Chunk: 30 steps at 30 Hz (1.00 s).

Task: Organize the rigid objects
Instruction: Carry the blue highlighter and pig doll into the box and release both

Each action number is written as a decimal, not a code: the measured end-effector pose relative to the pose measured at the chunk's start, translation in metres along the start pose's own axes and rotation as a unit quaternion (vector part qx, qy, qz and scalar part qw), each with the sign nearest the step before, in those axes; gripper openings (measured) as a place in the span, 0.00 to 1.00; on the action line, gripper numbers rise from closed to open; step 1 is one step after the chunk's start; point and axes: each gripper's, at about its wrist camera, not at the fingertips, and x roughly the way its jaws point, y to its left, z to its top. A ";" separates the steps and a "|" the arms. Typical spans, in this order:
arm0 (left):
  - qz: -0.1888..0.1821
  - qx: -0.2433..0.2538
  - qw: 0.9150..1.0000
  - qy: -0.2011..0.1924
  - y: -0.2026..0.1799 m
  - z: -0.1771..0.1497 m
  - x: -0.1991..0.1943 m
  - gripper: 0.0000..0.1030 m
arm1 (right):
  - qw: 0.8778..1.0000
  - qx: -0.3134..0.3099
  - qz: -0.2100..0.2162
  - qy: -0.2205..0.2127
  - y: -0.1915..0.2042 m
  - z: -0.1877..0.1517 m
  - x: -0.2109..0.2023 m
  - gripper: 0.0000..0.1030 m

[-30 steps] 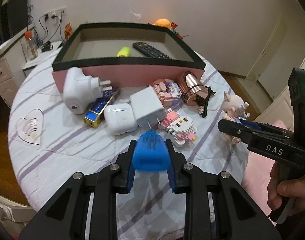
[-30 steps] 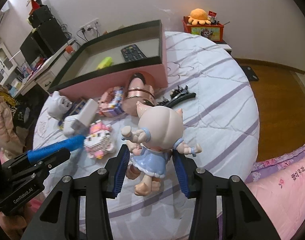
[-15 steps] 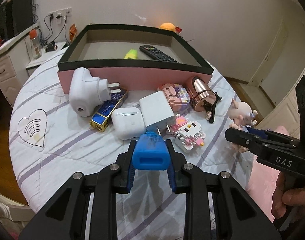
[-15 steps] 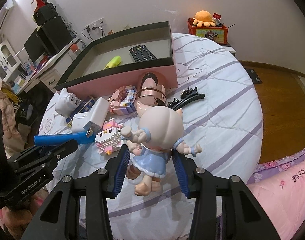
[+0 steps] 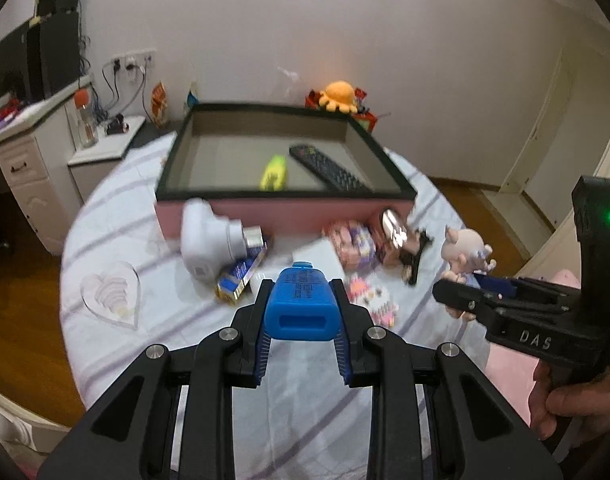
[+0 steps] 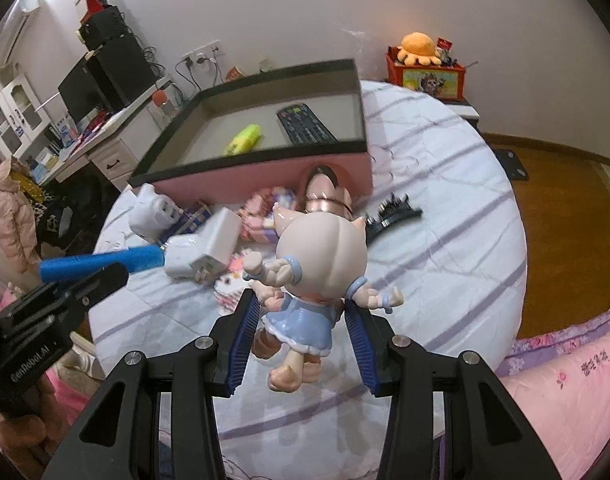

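Note:
My left gripper (image 5: 303, 312) is shut on a long blue plastic case (image 5: 301, 304), held above the round table and pointing toward the pink box (image 5: 285, 210). That blue case (image 6: 101, 260) also shows at the left of the right wrist view. My right gripper (image 6: 303, 334) is shut on a pig figurine in a blue dress (image 6: 313, 268), held over the table's near side; the same figurine (image 5: 467, 250) shows in the left wrist view. Inside the pink box (image 6: 265, 172) lie a black remote (image 6: 305, 124) and a yellow-green item (image 6: 245, 138).
In front of the box lie a white plug adapter (image 5: 213, 240), a blue-gold pack (image 5: 241, 280), a white charger (image 6: 209, 246), block toys (image 5: 371, 300), a rose-gold cylinder (image 6: 327, 196) and a black hair clip (image 6: 393, 216). A bed edge (image 6: 565, 380) is at right.
The left gripper has risen with the blue case and tilted up, so the box and room sit lower and farther in its view. The right gripper with the figurine has barely moved.

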 end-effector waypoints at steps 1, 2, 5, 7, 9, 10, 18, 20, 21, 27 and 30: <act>0.002 0.001 1.000 -0.005 0.000 0.006 -0.002 0.26 | 1.000 -0.003 0.001 -0.002 0.002 0.004 -0.001 0.44; 0.006 0.004 1.000 -0.012 0.001 0.013 -0.003 0.26 | 1.000 -0.009 0.002 -0.007 0.006 0.010 -0.002 0.44; 0.014 0.007 0.999 -0.028 0.004 0.037 -0.003 0.26 | 0.999 -0.028 0.005 -0.019 0.016 0.033 -0.004 0.44; 0.023 0.010 0.999 -0.039 0.007 0.056 0.000 0.26 | 0.999 -0.038 0.008 -0.026 0.022 0.049 -0.003 0.44; 0.026 0.010 0.999 -0.046 0.012 0.071 0.006 0.26 | 0.998 -0.048 0.010 -0.033 0.028 0.067 0.001 0.44; 0.030 0.011 0.998 -0.051 0.014 0.082 0.011 0.26 | 0.998 -0.051 0.012 -0.035 0.030 0.077 0.004 0.44; 0.038 0.007 0.998 -0.047 0.036 0.138 0.071 0.26 | 0.997 -0.065 0.013 -0.026 0.033 0.143 0.050 0.44; 0.040 0.007 0.999 -0.035 0.042 0.149 0.094 0.26 | 0.998 -0.067 0.008 -0.017 0.031 0.159 0.069 0.44; 0.041 0.007 0.999 -0.027 0.045 0.155 0.108 0.26 | 0.998 -0.067 0.005 -0.011 0.029 0.165 0.079 0.44; 0.038 -0.002 0.999 0.015 0.058 0.164 0.162 0.26 | 0.998 -0.057 -0.002 0.029 0.014 0.189 0.134 0.44; 0.038 -0.002 0.999 0.031 0.058 0.162 0.177 0.26 | 0.998 -0.055 -0.003 0.043 0.010 0.193 0.150 0.44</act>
